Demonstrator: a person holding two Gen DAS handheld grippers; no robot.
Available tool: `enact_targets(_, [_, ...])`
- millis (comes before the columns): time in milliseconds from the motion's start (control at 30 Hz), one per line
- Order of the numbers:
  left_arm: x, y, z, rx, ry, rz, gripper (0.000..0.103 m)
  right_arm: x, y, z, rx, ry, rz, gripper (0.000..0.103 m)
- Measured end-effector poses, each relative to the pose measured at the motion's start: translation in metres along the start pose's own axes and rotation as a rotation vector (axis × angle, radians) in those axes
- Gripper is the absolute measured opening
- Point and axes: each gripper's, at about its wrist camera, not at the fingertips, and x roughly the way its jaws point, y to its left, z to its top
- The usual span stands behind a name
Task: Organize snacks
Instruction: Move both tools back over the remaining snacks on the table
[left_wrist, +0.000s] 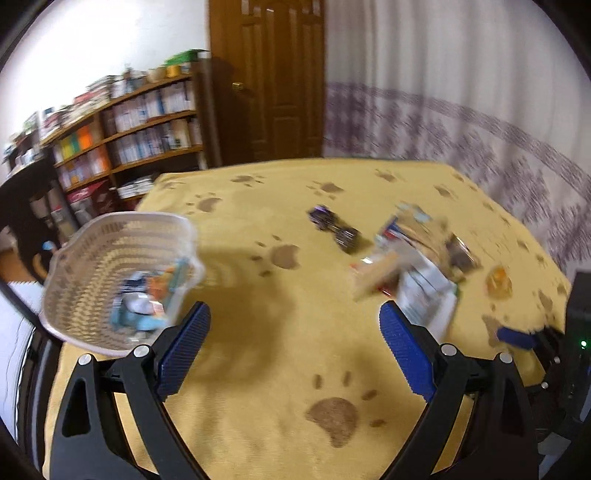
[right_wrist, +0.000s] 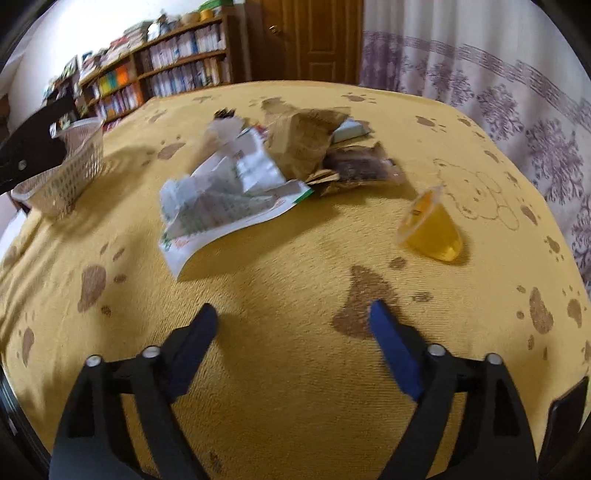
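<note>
A table covered with a yellow paw-print cloth (right_wrist: 295, 288) is seen from both wrist cameras. The left gripper (left_wrist: 294, 321) is held above the cloth with its blue-padded fingers (left_wrist: 184, 347) spread wide and nothing between them. To its left, at the table's edge, a white lattice basket (left_wrist: 92, 266) is seen, with several blurred blue and orange snack packets (left_wrist: 147, 299) lying inside it. The right gripper (right_wrist: 293, 317) is likewise held open and empty over bare cloth. Ahead of it a loose pile of snacks is spread: a white and green packet (right_wrist: 221, 199) lies nearest, a brown paper-like bag (right_wrist: 303, 140) rests behind it, and a dark wrapped snack (right_wrist: 360, 166) is tucked against the bag's right side. A yellow jelly cup (right_wrist: 432, 225) is tipped on its side, apart from the pile to the right. A dark purple wrapper (left_wrist: 334, 229) is seen in the left view, lying alone between basket and pile. A bookshelf (left_wrist: 122, 136) and a wooden door (left_wrist: 266, 74) are visible behind the table.
</note>
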Motion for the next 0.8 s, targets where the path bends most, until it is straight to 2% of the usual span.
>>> enact_targets(133, [0.012, -0.015, -0.003, 0.044, 0.015, -0.018, 0.094, 0.002, 0.003, -0.001, -0.034, 0.028, 0.041, 0.098])
enact_targets(300, [0.028, -0.033, -0.001, 0.088, 0.039, -0.050, 0.094, 0.000, 0.003, -0.005, -0.060, 0.029, 0.062, 0.098])
enact_targets(533, [0.054, -0.067, 0.005, 0.169, 0.067, -0.143, 0.094, -0.003, 0.006, -0.009, -0.071, 0.023, 0.054, 0.098])
enact_targets(667, [0.070, -0.082, 0.002, 0.182, 0.083, -0.179, 0.094, -0.004, 0.002, -0.008, -0.057, 0.018, 0.084, 0.098])
enact_targets(800, [0.082, -0.090, -0.002, 0.205, 0.103, -0.190, 0.094, -0.003, -0.002, -0.007, -0.045, 0.014, 0.098, 0.098])
